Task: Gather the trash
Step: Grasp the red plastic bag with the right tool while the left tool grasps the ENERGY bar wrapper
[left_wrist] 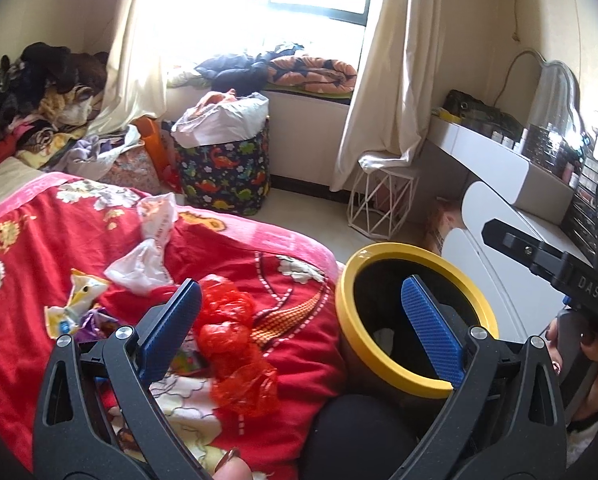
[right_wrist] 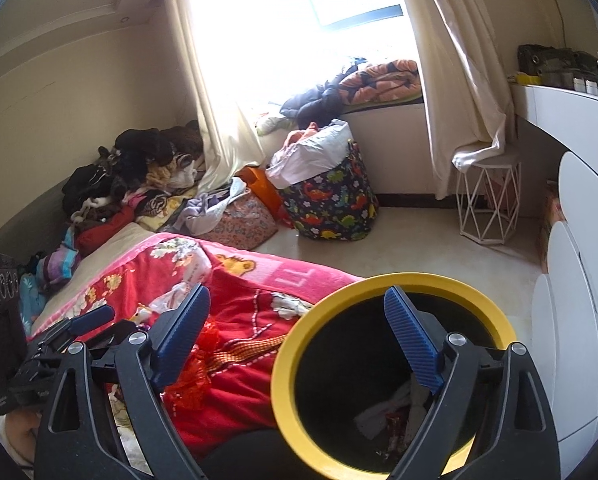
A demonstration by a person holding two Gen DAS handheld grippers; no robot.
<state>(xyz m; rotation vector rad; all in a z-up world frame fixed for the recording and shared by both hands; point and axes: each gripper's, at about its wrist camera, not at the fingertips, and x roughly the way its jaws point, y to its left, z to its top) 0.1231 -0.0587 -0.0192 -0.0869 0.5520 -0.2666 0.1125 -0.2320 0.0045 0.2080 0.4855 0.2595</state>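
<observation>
- A black bin with a yellow rim (right_wrist: pixel 295 344) is seen standing at the edge of the bed (left_wrist: pixel 283 240), its round mouth facing up and tilted slightly toward the cameras.
- Open floor (right_wrist: pixel 419 236) is left beyond the bin, bounded by a white wire stool (right_wrist: pixel 485 200), a dinosaur-print hamper (right_wrist: pixel 331 204) and white cabinets (right_wrist: pixel 579 280) along the right.
- The bed's near corner is covered by a red flowered blanket (left_wrist: pixel 59 248), and the bin is pressed close against its side.
- The right gripper (right_wrist: pixel 299 332) is held wide open above the bin mouth; nothing is clamped between its blue pads (right_wrist: pixel 413 344), and one pad is seen over the bin's opening, the other over the blanket.
- Crumpled white and dark scraps (right_wrist: pixel 391 412) are seen lying at the bottom of the bin.
- The left gripper (left_wrist: pixel 303 328) is likewise spread wide and empty, its left pad over the blanket, its right pad in front of the bin's opening.
- A crumpled red plastic bag (left_wrist: pixel 235 348) is lying on the blanket just beside the bin, its long axis running from the far side toward the camera.
- A twisted white plastic bag (left_wrist: pixel 151 244) lies farther up the bed, lengthwise away from the camera; a yellow-and-white wrapper (left_wrist: pixel 75 300) is beside it to the left, near a purple wrapper (left_wrist: pixel 95 320).
</observation>
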